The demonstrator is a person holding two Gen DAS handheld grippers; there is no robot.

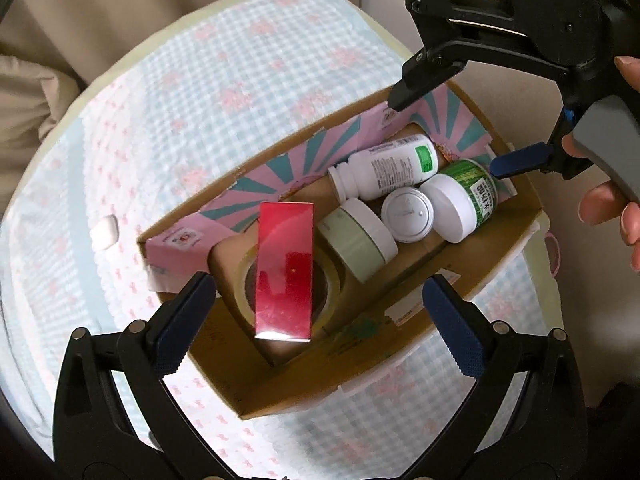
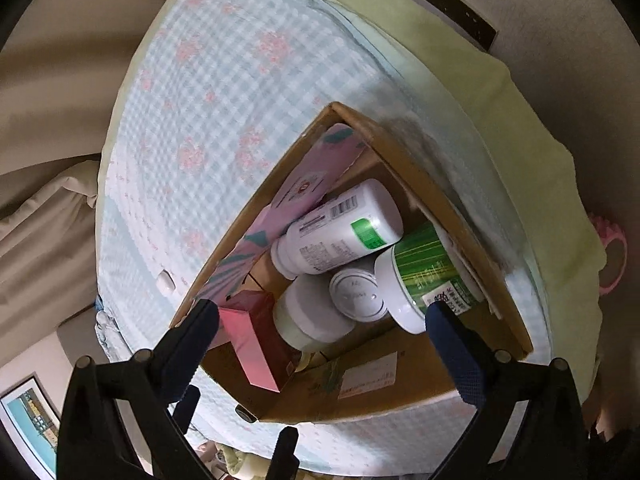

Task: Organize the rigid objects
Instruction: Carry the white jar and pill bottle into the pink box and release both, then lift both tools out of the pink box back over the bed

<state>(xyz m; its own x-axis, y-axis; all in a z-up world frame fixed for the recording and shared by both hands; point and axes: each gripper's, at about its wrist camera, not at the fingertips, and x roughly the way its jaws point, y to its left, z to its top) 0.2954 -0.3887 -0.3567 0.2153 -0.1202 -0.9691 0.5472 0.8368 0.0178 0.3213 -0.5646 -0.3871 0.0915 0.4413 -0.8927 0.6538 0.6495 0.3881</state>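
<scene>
A cardboard box (image 1: 404, 344) (image 2: 400, 376) sits on the checked cloth. Inside lie a red carton (image 1: 285, 268) (image 2: 256, 340) on a tape roll (image 1: 245, 280), a pale green jar (image 1: 358, 238) (image 2: 308, 320), a small white round lid (image 1: 407, 213) (image 2: 356, 294), a white bottle (image 1: 386, 168) (image 2: 340, 232), and a green-labelled jar (image 1: 464, 196) (image 2: 424, 272). A pink-and-teal packet (image 1: 280, 176) (image 2: 296, 196) leans on the far wall. My left gripper (image 1: 316, 320) is open above the box's near side. My right gripper (image 2: 320, 320) (image 1: 444, 136) is open above the box's far end. Both are empty.
The box rests on a blue-and-white checked cloth (image 1: 224, 80) (image 2: 208, 80) over a round padded surface. A small white clip (image 1: 105, 232) (image 2: 166, 280) lies on the cloth left of the box. A pink ring (image 2: 612, 264) hangs off the right edge. Beige upholstery surrounds it.
</scene>
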